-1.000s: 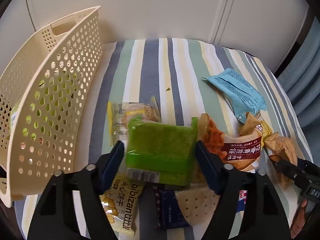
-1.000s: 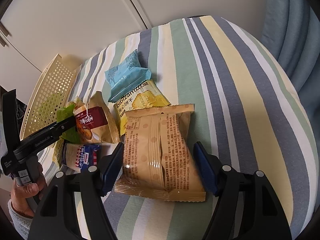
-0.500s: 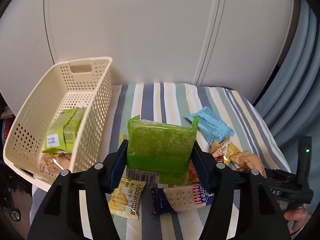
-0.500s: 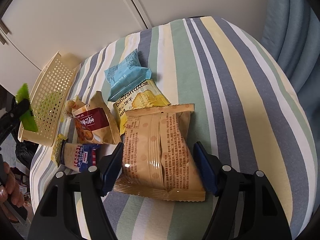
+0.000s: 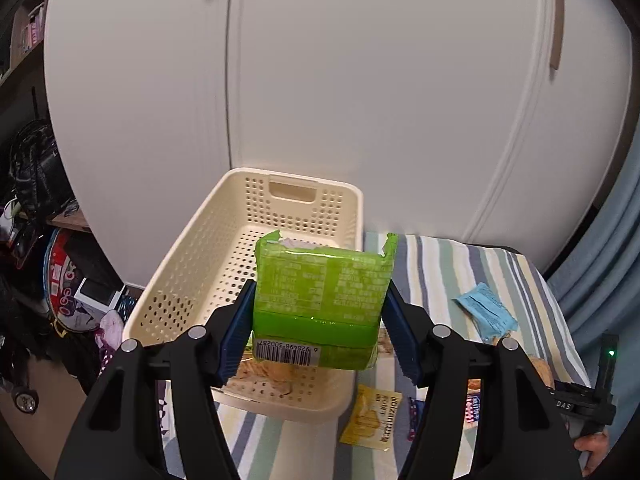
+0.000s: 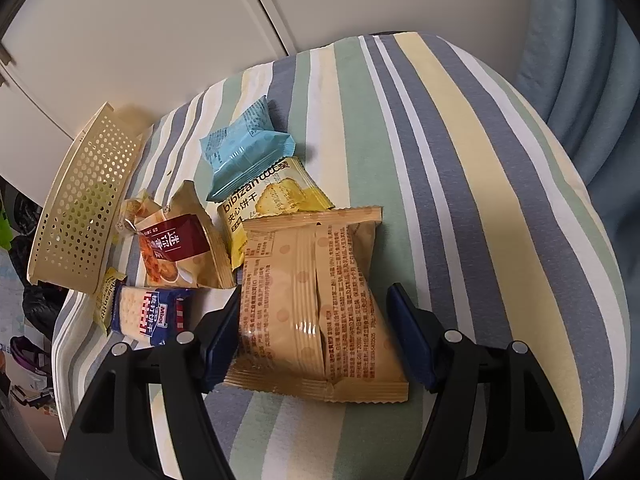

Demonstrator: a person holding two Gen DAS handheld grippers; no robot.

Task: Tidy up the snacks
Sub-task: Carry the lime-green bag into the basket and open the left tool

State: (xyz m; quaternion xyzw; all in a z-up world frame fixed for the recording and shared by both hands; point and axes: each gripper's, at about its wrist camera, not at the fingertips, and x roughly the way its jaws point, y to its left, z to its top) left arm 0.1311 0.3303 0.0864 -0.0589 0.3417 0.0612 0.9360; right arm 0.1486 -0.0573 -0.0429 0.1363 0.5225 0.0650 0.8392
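Observation:
My left gripper [image 5: 320, 322] is shut on a green snack packet [image 5: 320, 296] and holds it upright in the air over the near end of the cream perforated basket [image 5: 208, 256]. A pale snack [image 5: 264, 372] lies on the basket floor beneath it. My right gripper [image 6: 314, 336] is open, low over the striped cloth, its fingers on either side of a flat tan packet [image 6: 312, 300]. Beyond the tan packet lie a yellow biscuit packet [image 6: 276, 200], a blue packet [image 6: 244, 148], a maroon packet [image 6: 176, 248] and a blue-and-red cracker packet [image 6: 148, 312].
White cupboard doors [image 5: 360, 100] stand behind the basket. Floor clutter [image 5: 60, 280] sits beyond the table's left edge. Blue curtains [image 6: 580, 60] hang on the right. The striped cloth [image 6: 460, 160] is bare right of the packets. A hand [image 5: 592, 444] holds the right gripper.
My left gripper has lifted the green packet off the pile and swung it left, over the basket. The right gripper and the tan packet have stayed put.

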